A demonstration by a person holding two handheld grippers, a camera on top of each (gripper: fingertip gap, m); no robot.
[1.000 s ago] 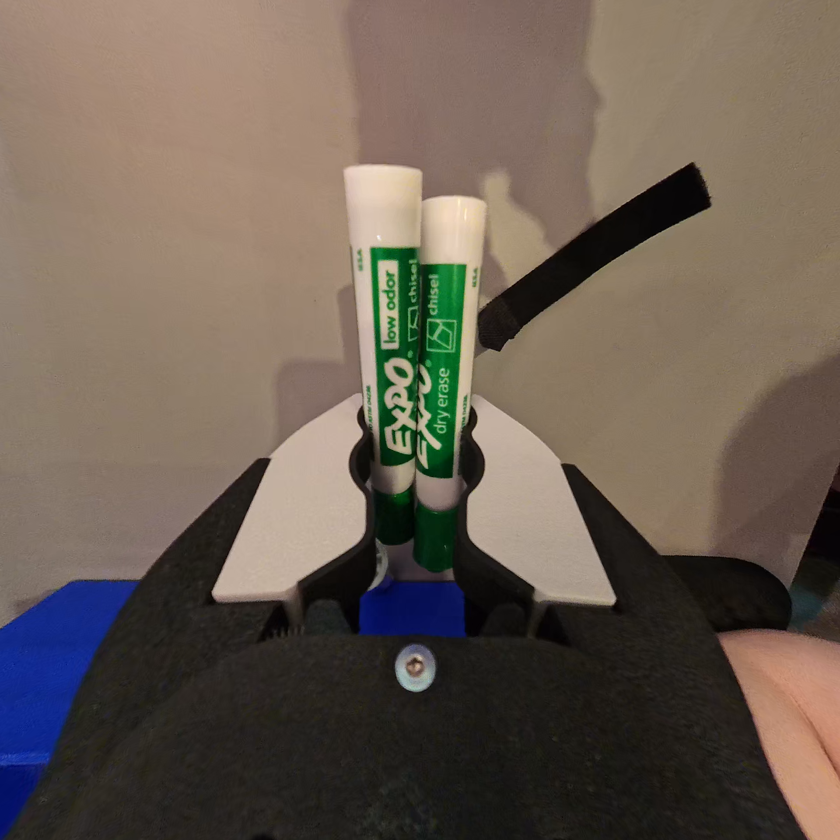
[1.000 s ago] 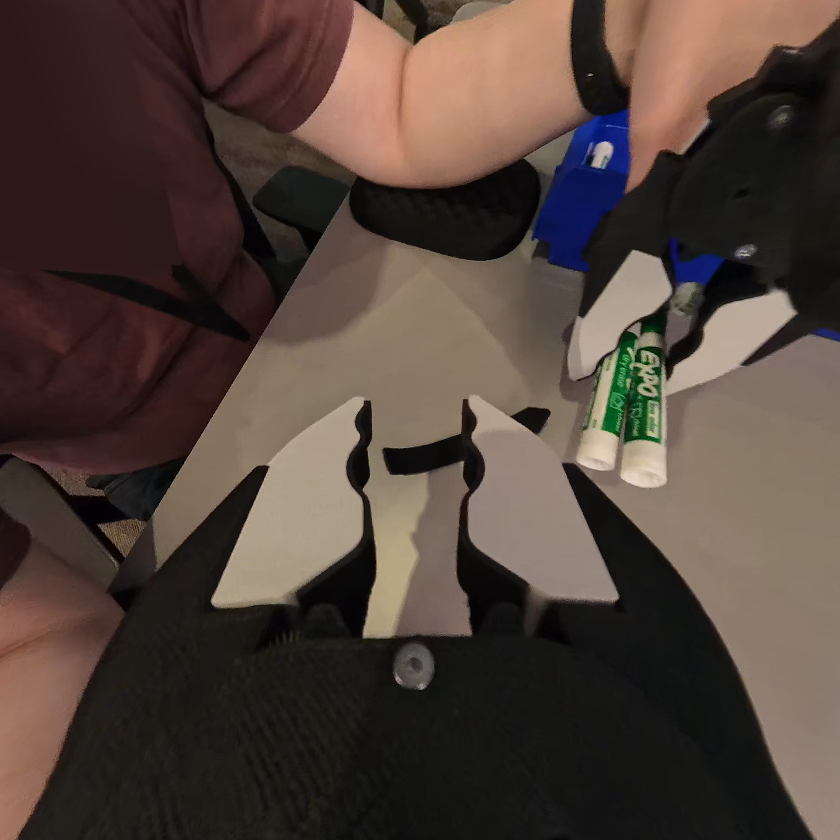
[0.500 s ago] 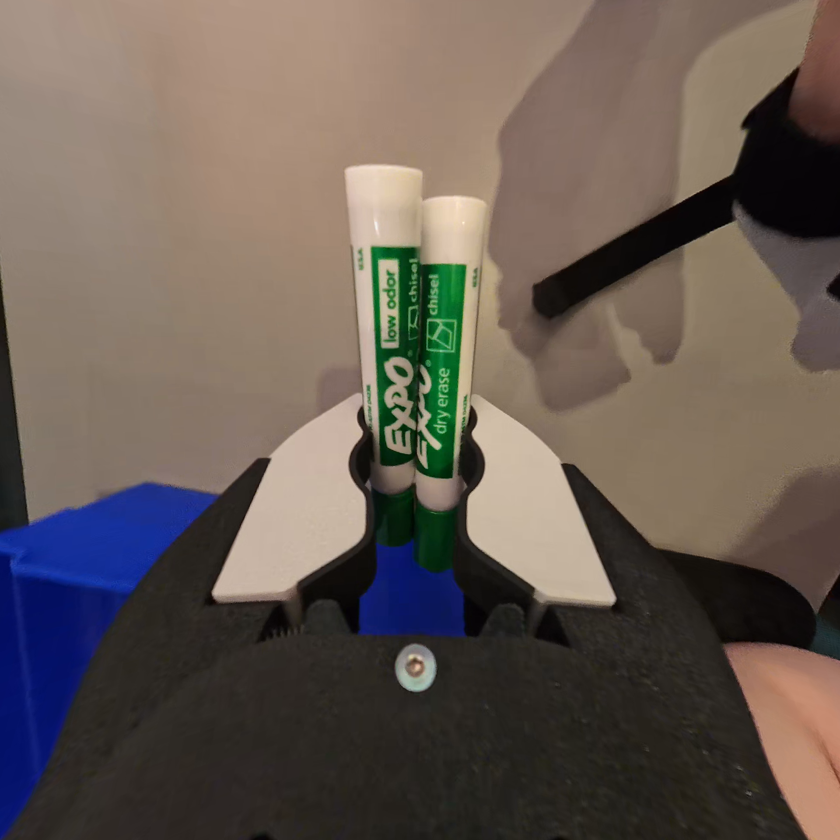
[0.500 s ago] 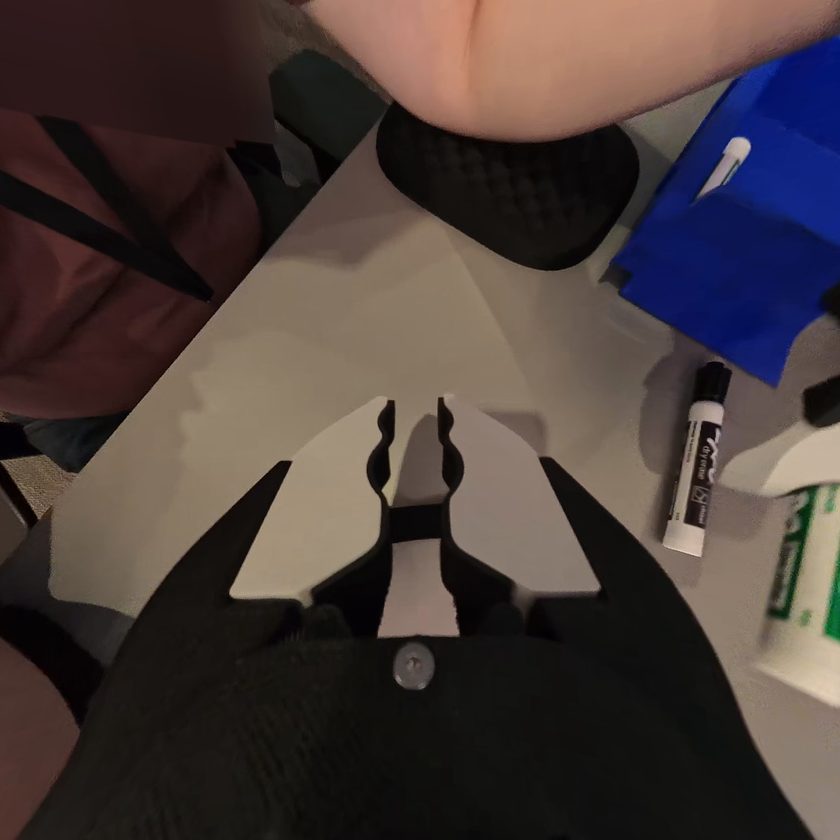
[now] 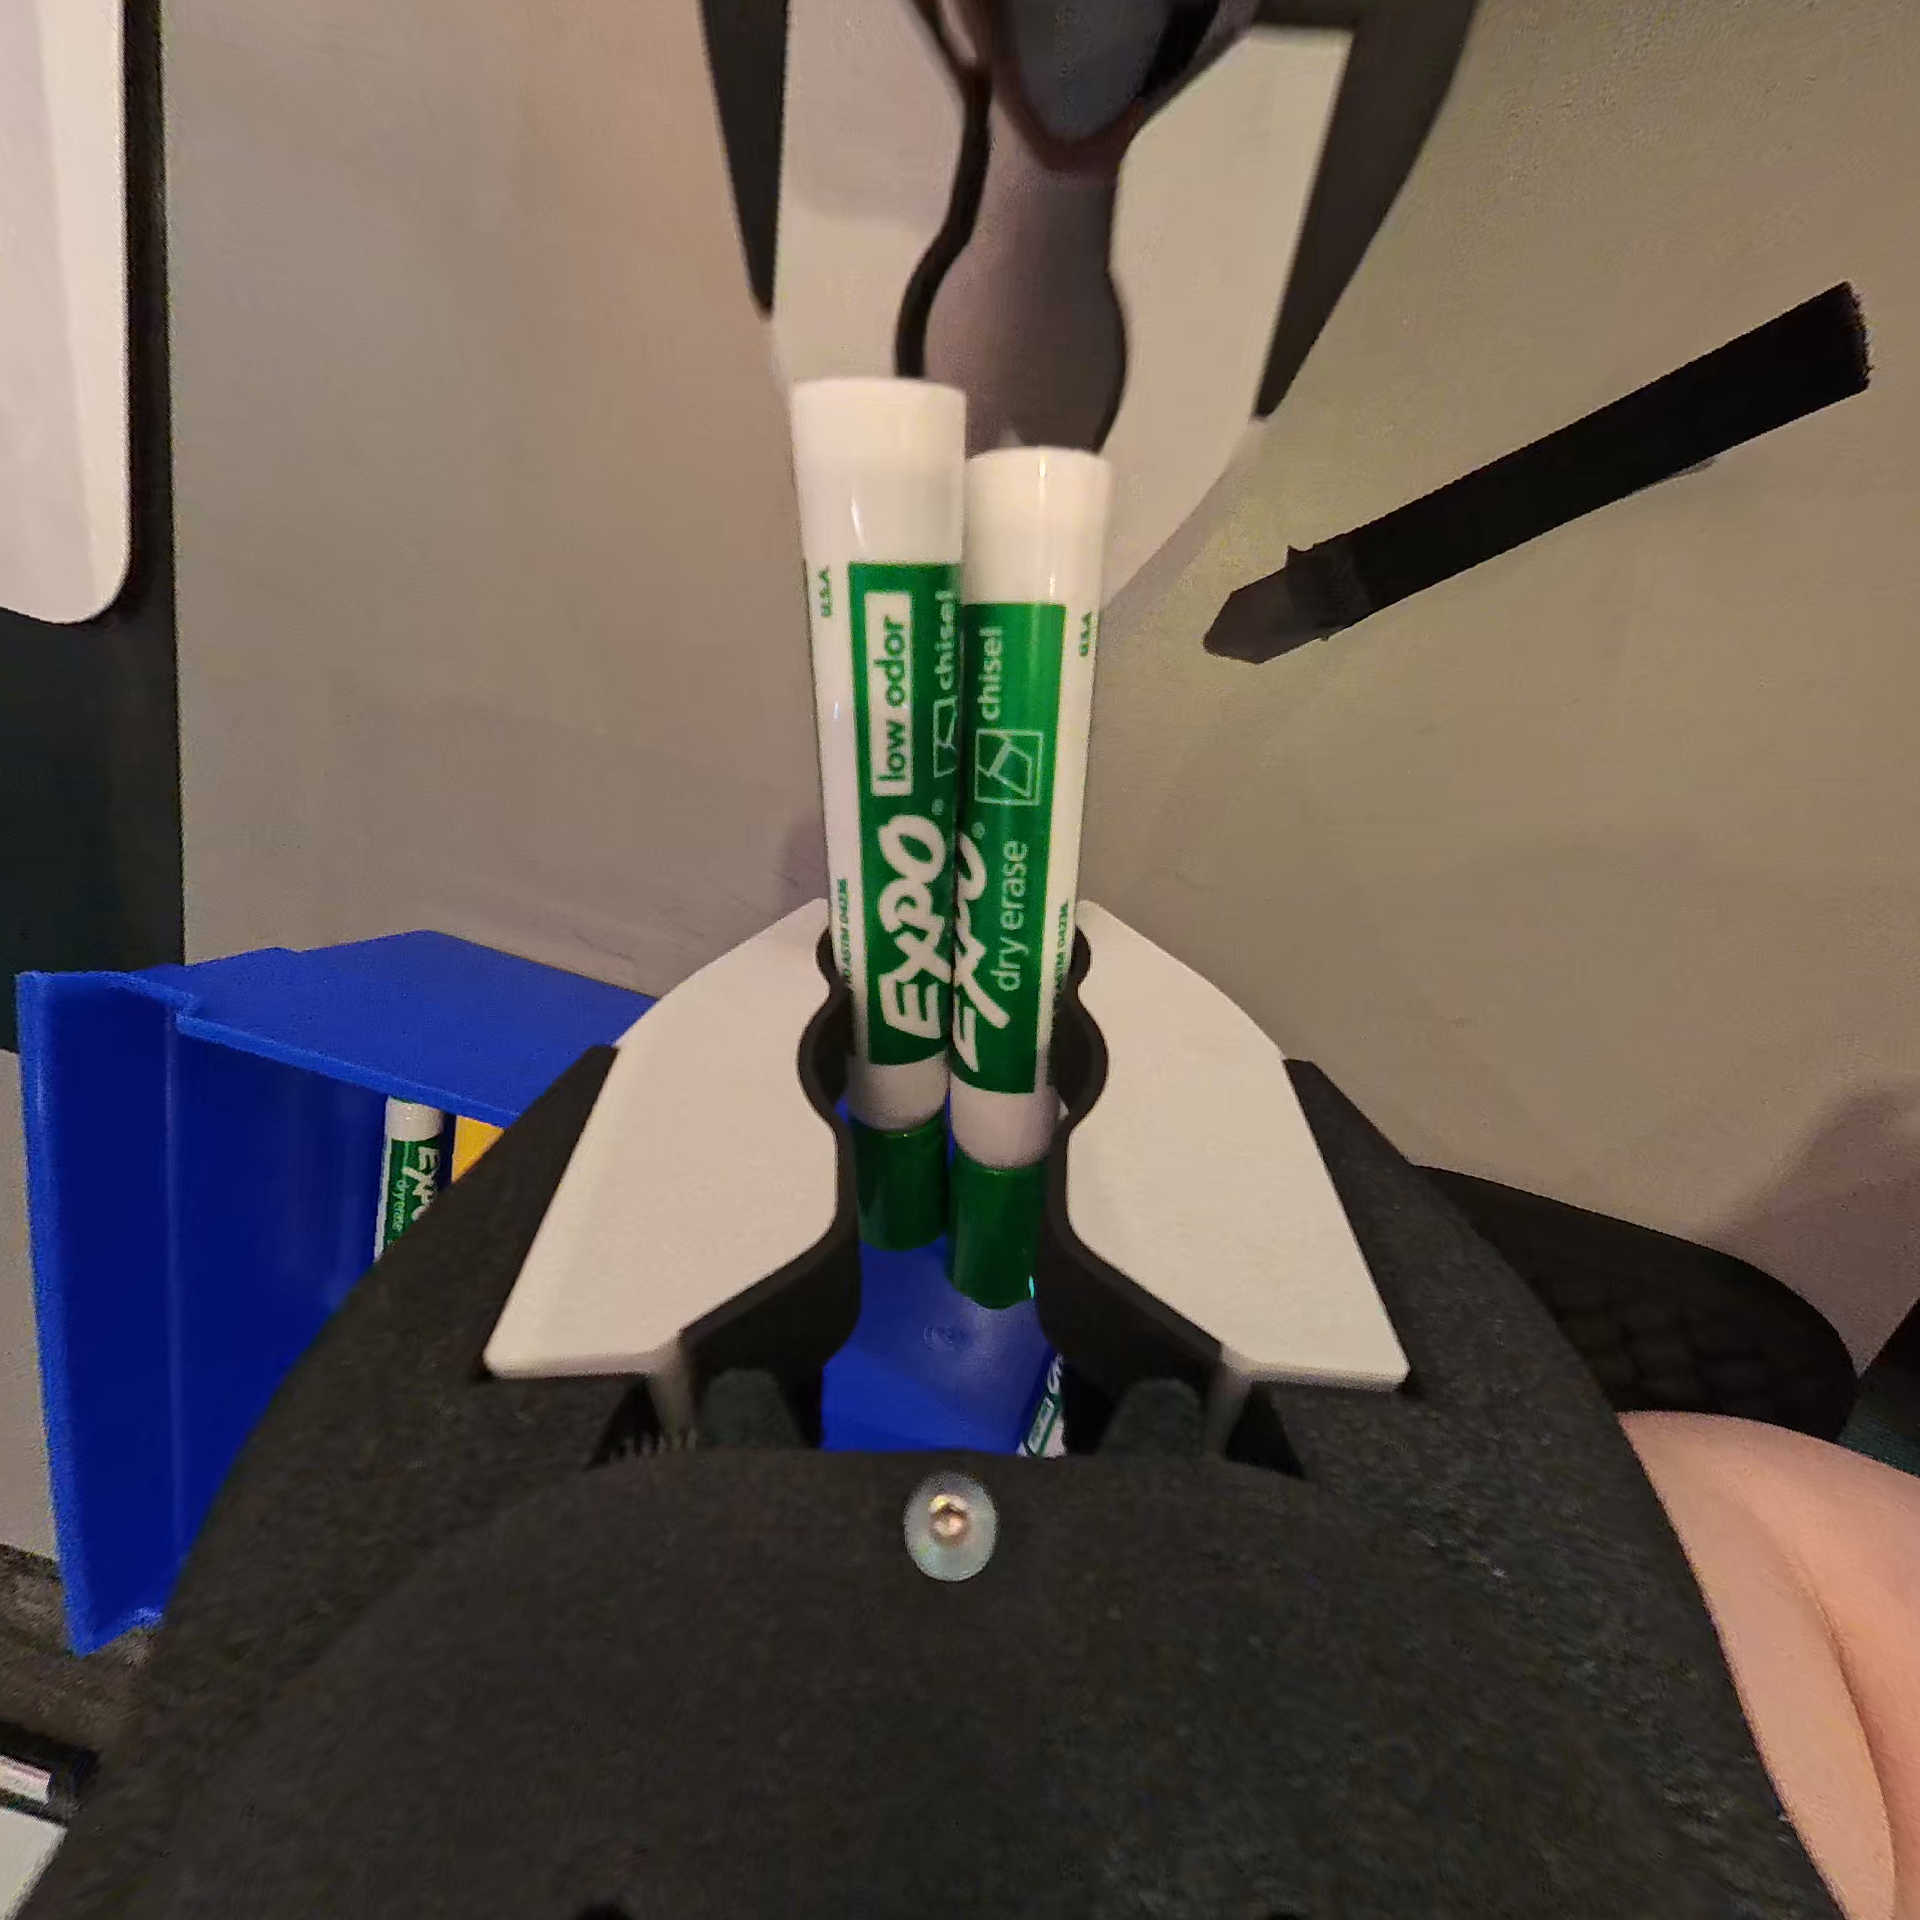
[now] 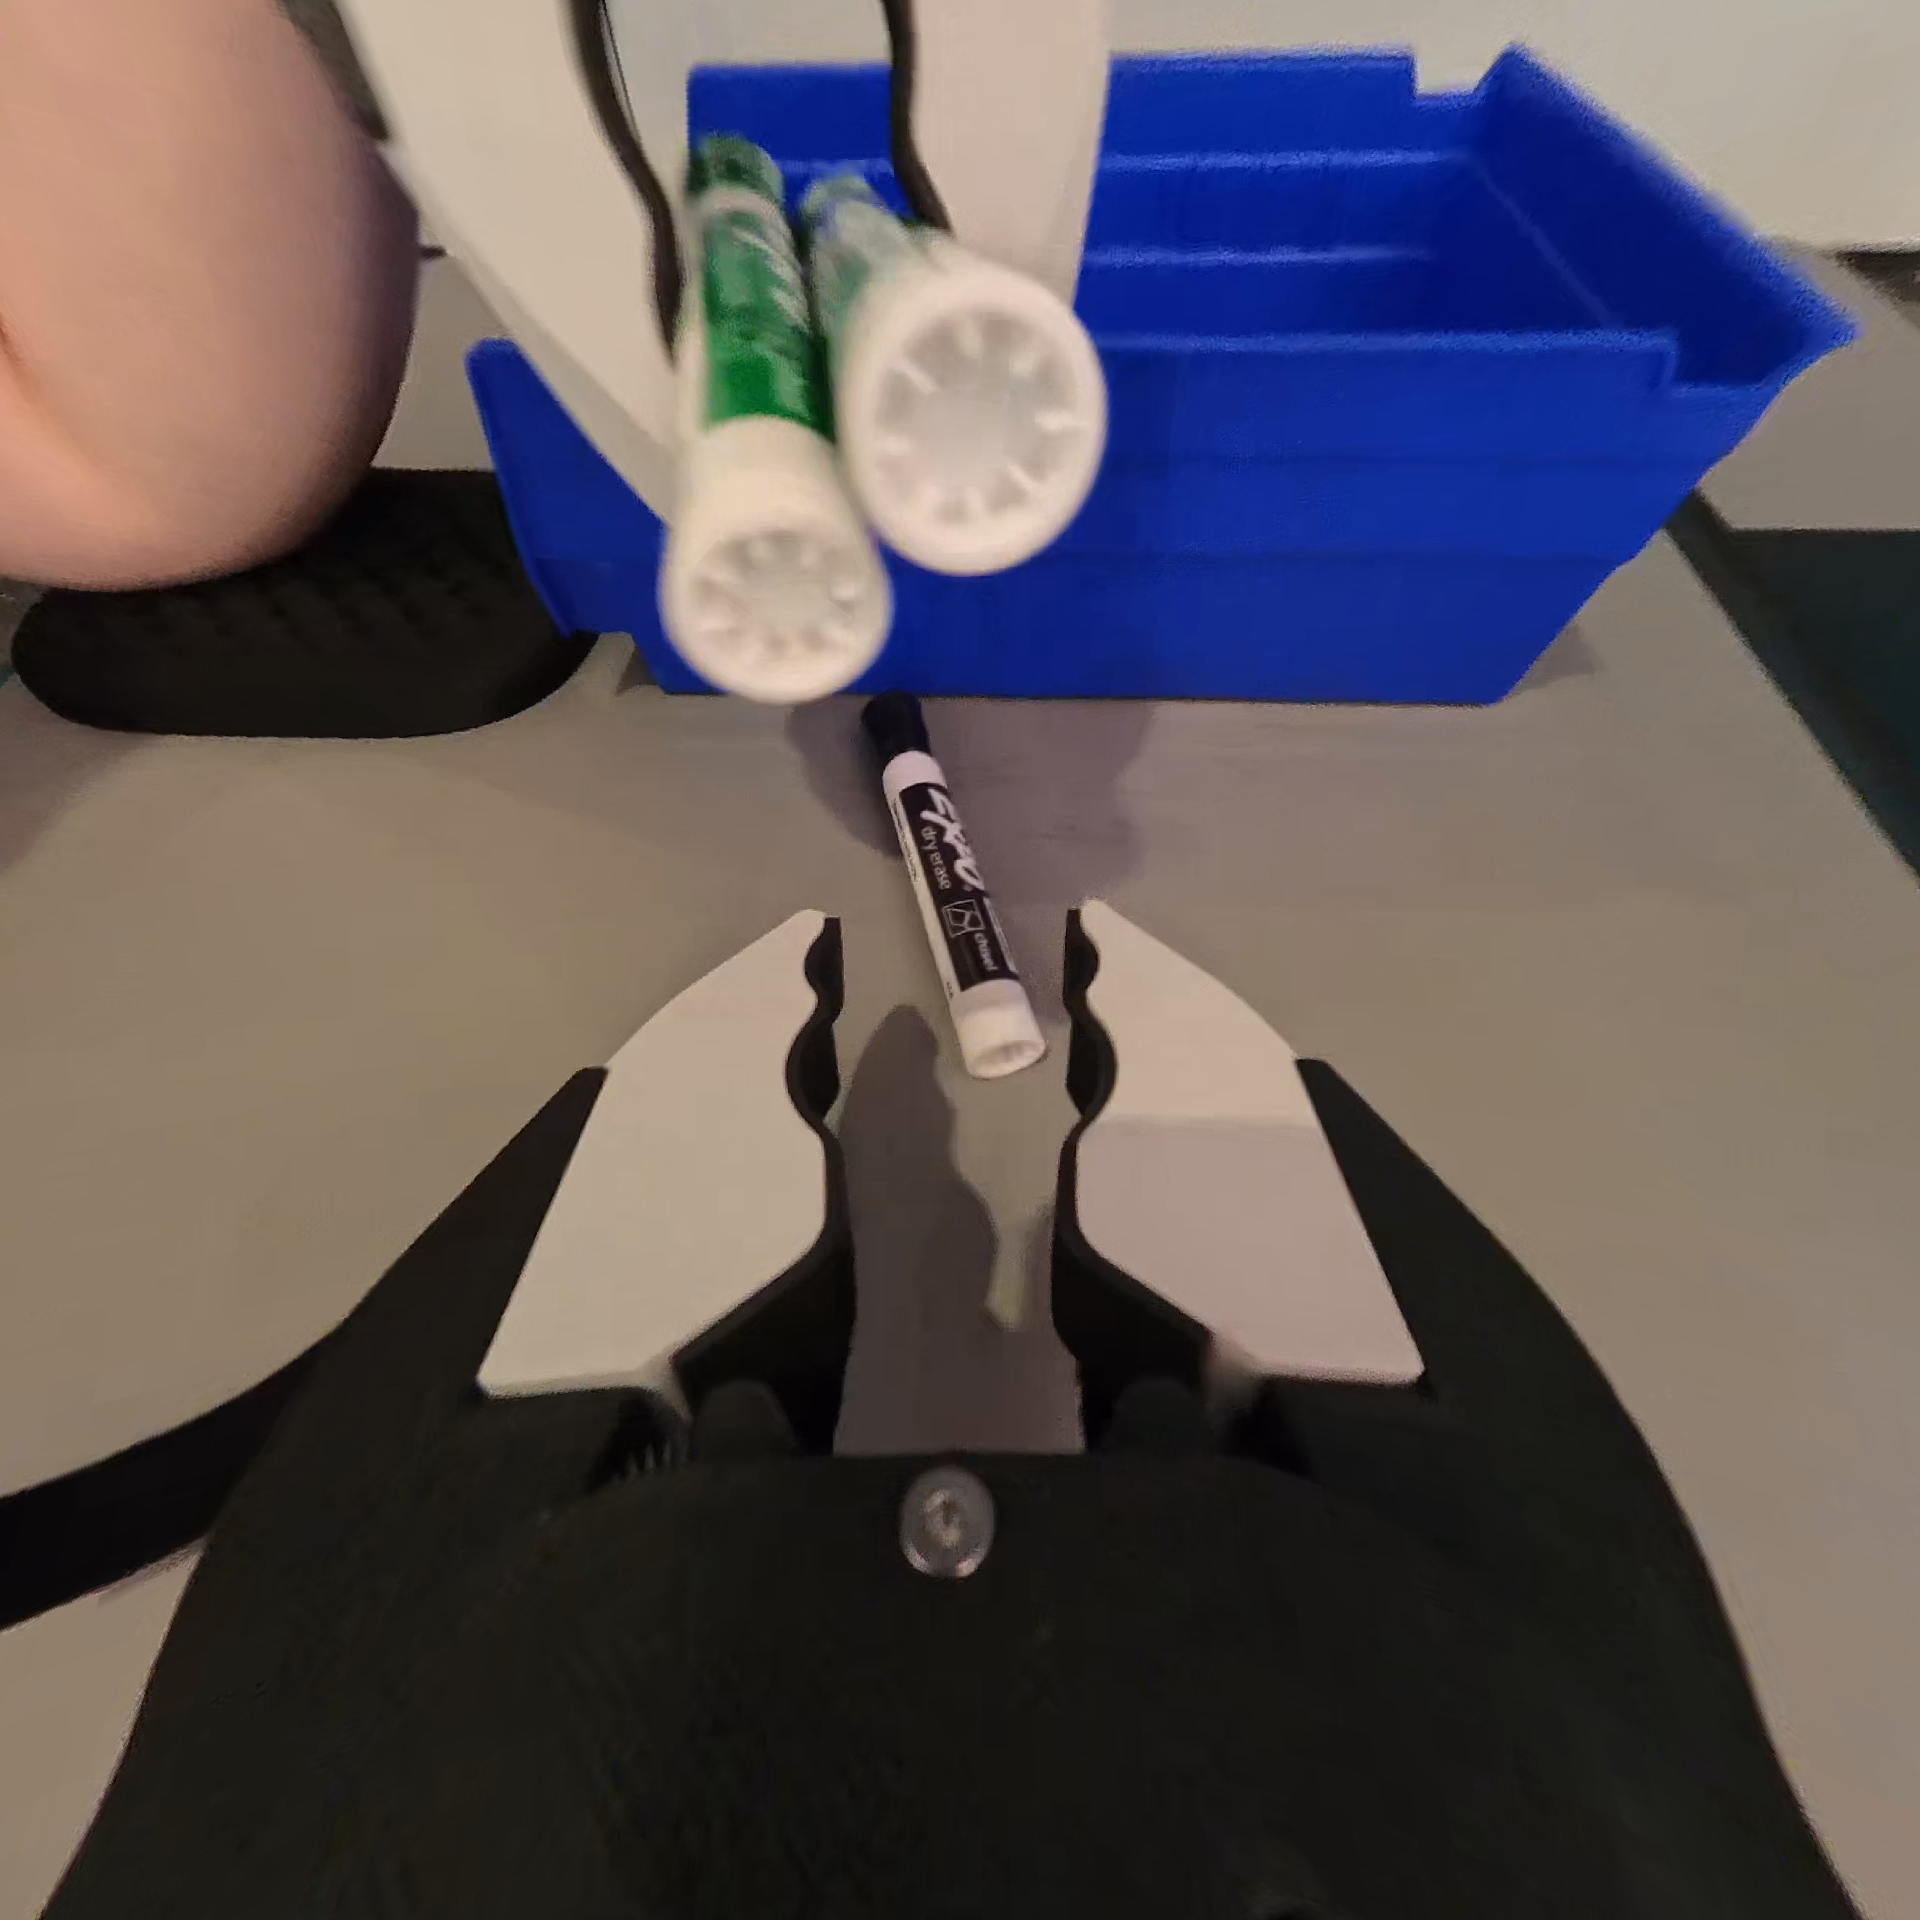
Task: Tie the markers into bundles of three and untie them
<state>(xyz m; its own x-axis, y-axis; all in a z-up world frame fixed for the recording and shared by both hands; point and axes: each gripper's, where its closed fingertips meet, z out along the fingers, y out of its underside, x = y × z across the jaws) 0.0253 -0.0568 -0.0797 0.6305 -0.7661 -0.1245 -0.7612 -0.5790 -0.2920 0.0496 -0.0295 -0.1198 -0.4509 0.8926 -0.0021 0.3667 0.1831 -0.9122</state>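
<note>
bin [image 5: 260, 1195] of blue plastic sits at the far left of the left wrist view, open toward the camera, with another green-labelled marker [image 5: 410, 1174] standing inside it, likely the stock the bundles are drawn from. moving right, the left tongs [image 5: 951, 997] are pinching two green markers [image 5: 940, 790] side by side, caps tucked back toward the palm and white butt ends thrust forward; held that way, the pair is kept parallel and clear of the desk [image 5: 520, 520], which leaves most of the barrels bare for a wrap. beyond their tips the right tongs [image 5: 1023, 208] show at the top edge, facing them. further right a black strap [image 5: 1558, 488] lies loose on the desk, apart from the markers, so nothing is tied at this moment. in the right wrist view, from the left: a dark textured pad [image 6: 291, 603] under the person's forearm, then the two green markers [image 6: 883, 457] pointing end-on at the camera, blurred, with the blue bin [image 6: 1351, 468] behind them. lower down a black marker [image 6: 951, 883] lies alone on the desk [image 6: 1558, 935], just ahead of the right tongs [image 6: 951, 935], which are spread and empty, its white end between their tips. my reading is that this single marker is the third for the bundle, and the tongs are lined up to take it.
</note>
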